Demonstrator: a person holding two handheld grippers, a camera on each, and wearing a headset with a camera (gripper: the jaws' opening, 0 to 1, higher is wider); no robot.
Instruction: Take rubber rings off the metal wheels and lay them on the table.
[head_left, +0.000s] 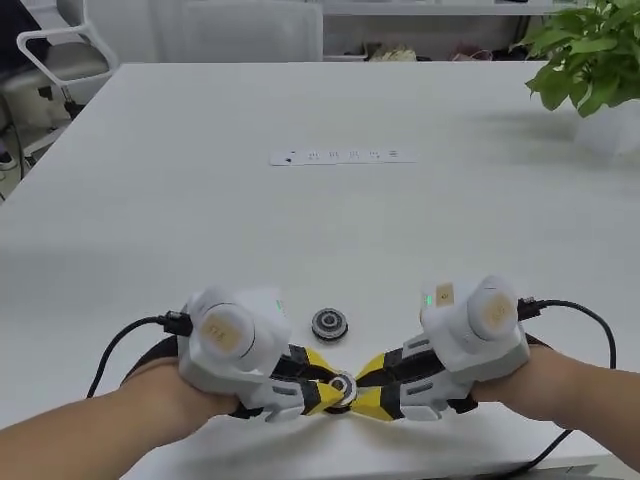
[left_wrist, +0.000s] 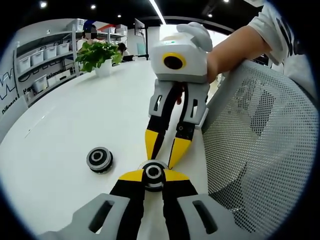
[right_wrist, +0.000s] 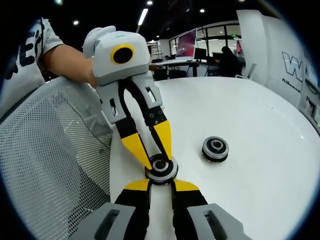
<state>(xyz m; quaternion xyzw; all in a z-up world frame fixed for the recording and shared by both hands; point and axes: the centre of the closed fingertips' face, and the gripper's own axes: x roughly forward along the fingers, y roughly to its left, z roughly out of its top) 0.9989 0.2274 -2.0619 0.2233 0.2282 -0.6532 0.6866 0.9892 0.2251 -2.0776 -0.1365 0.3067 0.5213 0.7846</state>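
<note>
The wheel (head_left: 341, 387) being worked sits close to the near edge of the table (head_left: 300, 230), caught from both sides. The left gripper (head_left: 322, 396) reaches it from the left and the right gripper (head_left: 362, 392) from the right. Each has its jaws drawn in to a narrow gap, with the yellow tips pressed on the wheel's rim; I cannot tell whether the wheel is lifted or resting. The dark rubber ring (right_wrist: 174, 170) looks seated on the wheel, so the stripping is not yet done. To do it well, I judge one gripper should hold the metal fast while the other takes only the rubber lip and rolls it off to one side. Pulling straight apart could let the wheel spring free. I cannot tell which tips bear on rubber and which on metal. A second wheel (head_left: 329, 323), its ring on, rests on the table just beyond the grippers, apart from them. Room is uneven. The table edge lies right under the hands, with a mesh chair back (left_wrist: 260, 130) close behind, so a dropped wheel or ring could roll off toward the person. Ahead the table runs wide and open to a flat socket strip (head_left: 340, 156) and a potted plant (head_left: 585, 50) at the far right, both well apart. The ring is best laid forward, past the second wheel.
</note>
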